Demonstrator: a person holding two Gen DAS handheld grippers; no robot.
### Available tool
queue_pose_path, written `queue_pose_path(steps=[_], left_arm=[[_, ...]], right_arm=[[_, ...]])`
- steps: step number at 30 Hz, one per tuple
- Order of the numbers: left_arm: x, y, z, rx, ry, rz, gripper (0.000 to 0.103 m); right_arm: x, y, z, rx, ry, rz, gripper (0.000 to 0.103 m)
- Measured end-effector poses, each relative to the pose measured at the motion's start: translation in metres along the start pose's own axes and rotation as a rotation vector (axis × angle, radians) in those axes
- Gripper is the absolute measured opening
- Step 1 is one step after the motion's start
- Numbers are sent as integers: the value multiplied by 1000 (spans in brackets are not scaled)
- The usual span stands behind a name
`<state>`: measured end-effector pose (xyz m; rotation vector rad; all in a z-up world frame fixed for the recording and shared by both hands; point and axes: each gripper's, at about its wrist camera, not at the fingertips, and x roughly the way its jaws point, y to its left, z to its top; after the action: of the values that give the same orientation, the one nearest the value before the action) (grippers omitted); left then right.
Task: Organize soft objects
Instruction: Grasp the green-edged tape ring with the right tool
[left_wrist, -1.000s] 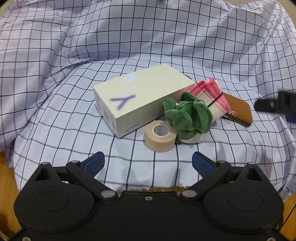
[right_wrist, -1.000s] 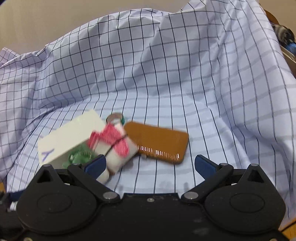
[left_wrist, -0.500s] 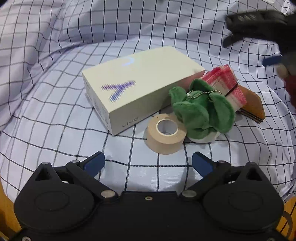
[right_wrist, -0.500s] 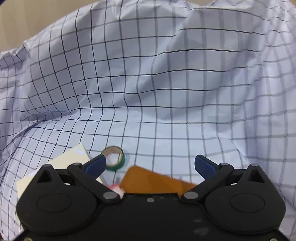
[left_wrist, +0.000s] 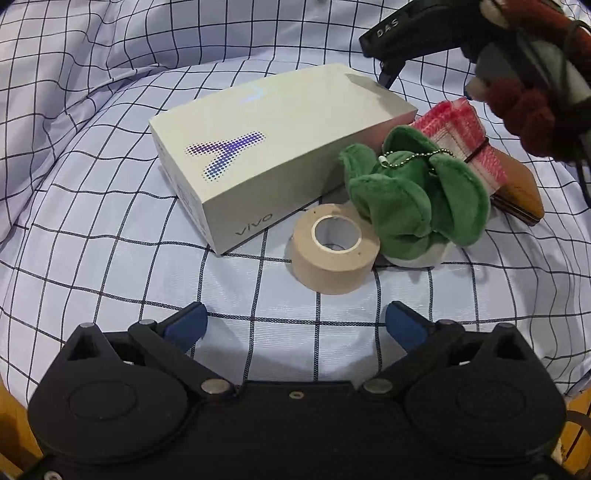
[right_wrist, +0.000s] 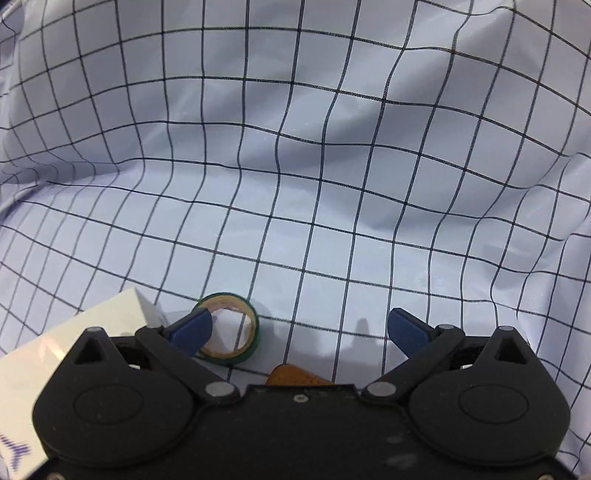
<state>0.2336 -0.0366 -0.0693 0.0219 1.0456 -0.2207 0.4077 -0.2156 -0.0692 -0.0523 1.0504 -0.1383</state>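
Two grippers, left gripper (left_wrist: 293, 317) and right gripper (right_wrist: 299, 328), jaws spread and empty, green plush (left_wrist: 413, 199) at 1 o'clock of beige tape roll (left_wrist: 334, 254), touching, on checked cloth (left_wrist: 110, 258).

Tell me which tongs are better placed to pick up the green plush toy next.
Left. The left tongs are open and face the green plush toy, with only the beige tape roll partly between. The right tongs point past it at bare checked cloth.
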Motion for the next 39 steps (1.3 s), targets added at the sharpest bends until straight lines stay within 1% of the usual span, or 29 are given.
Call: queue_pose_path(steps=[2,4,6,9,11,15,17,18,19,21,23,24,25,27,30,31,34,35,36,38,39], left_arm=[[0,-1,-1,1,-5,2,100],[0,-2,-2,4,-8,6,100],[-1,-2,-2,3,-8,7,100],[-1,-1,-2,4,-7,6,100],[0,0,-1,4,-8,5,100],[-1,-1,-2,1,-10,2,100],[-1,0,-1,1,-11,1,100],[-1,0,-2,1,-11,1,100],[-1,0,-2,1,-11,0,100],[-1,0,-2,1,-13,1,100],[-1,-1,-2,1,-16,2,100],[-1,-1,-3,1,-16,1,100],[-1,-1,-3,0,-17,0,100],[-1,-1,-3,0,-17,-1,100],[-1,0,-3,0,-19,-2,100],[-1,-1,-3,0,-20,-1,100],[-1,0,-4,0,-21,-2,100],[-1,0,-4,0,-21,-3,100],[-1,-1,-4,0,-22,-2,100],[0,0,-4,0,-22,-3,100],[0,0,-4,0,-22,-3,100]], right_arm=[[1,-3,2,31,2,22,101],[1,-7,6,80,16,80,101],[1,-5,9,97,32,122,101],[4,5,13,77,40,119,101],[8,11,15,71,52,119,98],[23,16,22,90,107,131,87],[29,19,27,101,122,133,87],[30,19,29,101,125,132,84],[32,19,28,98,128,129,79],[35,21,27,84,146,125,75],[40,20,26,94,153,126,75],[43,19,26,105,157,136,72],[45,18,27,112,160,145,63],[47,15,28,113,163,155,60],[41,8,29,105,138,103,58],[36,3,28,100,124,77,56],[34,-8,31,100,78,-18,57],[32,-10,31,102,70,-36,57],[32,-14,31,109,66,-43,57],[30,-21,30,133,62,-15,60],[29,-24,28,145,61,8,66]])
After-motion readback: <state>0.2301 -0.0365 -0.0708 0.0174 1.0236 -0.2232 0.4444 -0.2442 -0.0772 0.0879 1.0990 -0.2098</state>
